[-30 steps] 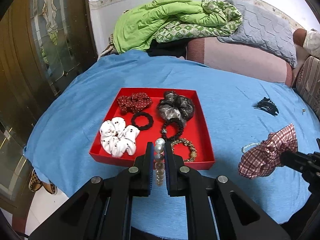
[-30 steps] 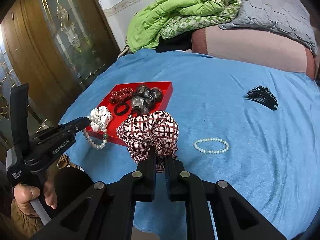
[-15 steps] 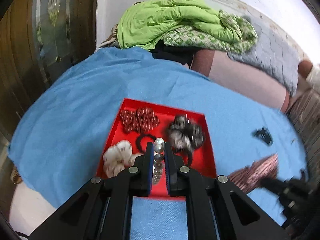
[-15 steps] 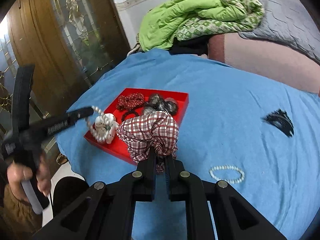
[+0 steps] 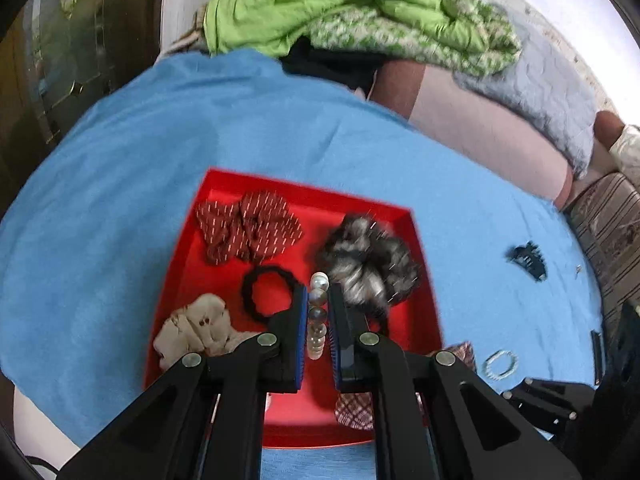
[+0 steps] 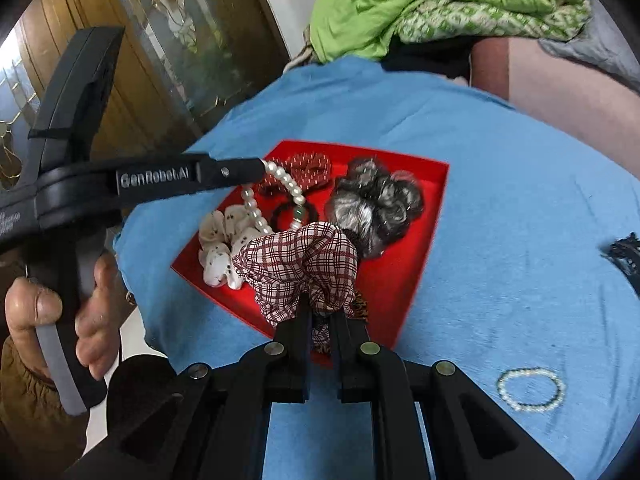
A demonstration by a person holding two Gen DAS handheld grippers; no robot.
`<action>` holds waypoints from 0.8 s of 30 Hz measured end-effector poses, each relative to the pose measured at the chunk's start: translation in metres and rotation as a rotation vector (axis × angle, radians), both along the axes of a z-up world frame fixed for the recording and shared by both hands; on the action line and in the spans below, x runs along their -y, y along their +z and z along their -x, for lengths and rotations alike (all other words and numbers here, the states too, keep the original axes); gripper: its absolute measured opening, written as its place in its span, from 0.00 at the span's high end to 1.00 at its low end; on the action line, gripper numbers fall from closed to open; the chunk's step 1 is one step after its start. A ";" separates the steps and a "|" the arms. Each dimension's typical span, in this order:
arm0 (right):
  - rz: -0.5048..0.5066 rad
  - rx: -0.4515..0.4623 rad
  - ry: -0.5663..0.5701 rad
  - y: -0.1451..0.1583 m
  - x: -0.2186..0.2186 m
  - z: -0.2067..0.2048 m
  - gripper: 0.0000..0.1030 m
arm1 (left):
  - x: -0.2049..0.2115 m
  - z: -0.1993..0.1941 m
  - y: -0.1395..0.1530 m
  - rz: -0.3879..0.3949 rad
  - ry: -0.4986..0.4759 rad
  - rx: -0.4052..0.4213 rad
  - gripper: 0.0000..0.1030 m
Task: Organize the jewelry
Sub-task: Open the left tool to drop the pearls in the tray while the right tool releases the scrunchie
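Pearl bracelet (image 6: 280,192) hangs as a loop above the red tray (image 6: 432,208), pinched at one end. Plaid scrunchie (image 6: 300,268), bunched, is held over the tray's near edge. In tray: white dotted scrunchie (image 5: 196,330), dark red scrunchie (image 5: 248,226), grey-black scrunchie (image 5: 368,260), black hair tie (image 5: 266,290). Small bead bracelet (image 6: 530,389) and black claw clip (image 5: 526,258) lie on the blue cloth.

Blue tablecloth (image 5: 120,160) across the centre, wooden door with leaded glass (image 6: 168,40) at ten o'clock, green quilt (image 5: 320,4) at twelve, grey quilted pillow (image 5: 552,88) at two, white wall (image 5: 180,0) behind
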State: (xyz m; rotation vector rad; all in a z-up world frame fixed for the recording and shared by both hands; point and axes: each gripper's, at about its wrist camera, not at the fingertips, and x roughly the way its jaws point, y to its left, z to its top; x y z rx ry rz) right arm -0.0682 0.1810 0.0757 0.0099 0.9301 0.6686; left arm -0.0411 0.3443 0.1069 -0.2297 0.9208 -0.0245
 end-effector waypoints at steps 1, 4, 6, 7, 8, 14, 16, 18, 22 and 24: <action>0.002 -0.010 0.002 -0.004 -0.001 -0.003 0.91 | -0.001 -0.001 -0.006 -0.009 0.004 -0.015 0.91; 0.004 -0.041 0.009 -0.017 -0.005 -0.010 0.91 | -0.002 -0.002 -0.023 -0.055 0.018 -0.052 0.91; 0.002 -0.057 0.012 -0.022 -0.007 -0.014 0.91 | -0.003 -0.001 -0.027 -0.072 0.022 -0.061 0.91; 0.002 -0.063 0.014 -0.025 -0.009 -0.016 0.91 | -0.003 0.000 -0.029 -0.081 0.024 -0.063 0.91; 0.002 -0.066 0.015 -0.027 -0.010 -0.017 0.91 | -0.003 0.001 -0.030 -0.096 0.028 -0.064 0.91; 0.005 -0.074 0.021 -0.031 -0.014 -0.020 0.89 | 0.004 0.008 -0.021 -0.149 0.032 -0.028 0.91; 0.006 -0.074 0.024 -0.032 -0.014 -0.019 0.89 | 0.007 0.012 -0.016 -0.167 0.034 -0.011 0.90; 0.004 -0.070 0.028 -0.031 -0.015 -0.018 0.89 | 0.009 0.017 -0.009 -0.181 0.039 0.008 0.77; -0.006 -0.050 0.030 -0.025 -0.014 -0.014 0.60 | 0.012 0.029 0.005 -0.221 0.065 0.062 0.57; -0.010 -0.026 0.021 -0.019 -0.012 -0.011 0.46 | 0.015 0.035 0.012 -0.247 0.081 0.078 0.56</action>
